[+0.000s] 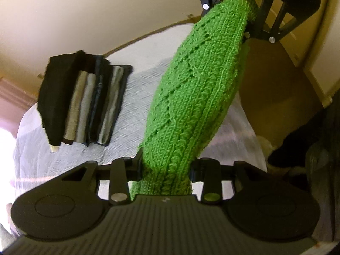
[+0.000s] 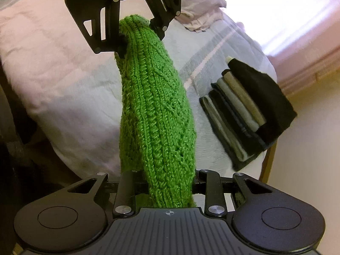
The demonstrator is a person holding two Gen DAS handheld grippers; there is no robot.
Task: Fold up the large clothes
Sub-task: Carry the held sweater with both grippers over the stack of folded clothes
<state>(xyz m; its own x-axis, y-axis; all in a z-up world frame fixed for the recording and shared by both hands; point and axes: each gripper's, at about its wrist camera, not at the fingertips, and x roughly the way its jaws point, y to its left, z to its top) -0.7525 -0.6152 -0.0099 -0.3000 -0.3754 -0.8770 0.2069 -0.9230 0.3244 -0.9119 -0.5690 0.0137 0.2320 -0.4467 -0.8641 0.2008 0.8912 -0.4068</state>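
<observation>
A bright green cable-knit garment (image 1: pixel 191 85) hangs bunched and taut between my two grippers, above the bed. In the left wrist view my left gripper (image 1: pixel 166 169) is shut on its near end, and my right gripper (image 1: pixel 232 14) clamps the far end at the top. The right wrist view mirrors this: my right gripper (image 2: pixel 170 181) pinches the green knit (image 2: pixel 155 106) at the bottom, while my left gripper (image 2: pixel 138 35) grips the far end at the top. The rest of the garment's shape is hidden in the bunch.
A stack of folded dark, grey and beige clothes (image 1: pixel 85 102) (image 2: pixel 248 116) lies on the bed's pale cover (image 1: pixel 148 63) near its edge. Pink bedding (image 2: pixel 42 48) covers the other side. A bright window (image 2: pixel 297 21) and a brown panel (image 1: pixel 276 89) border the bed.
</observation>
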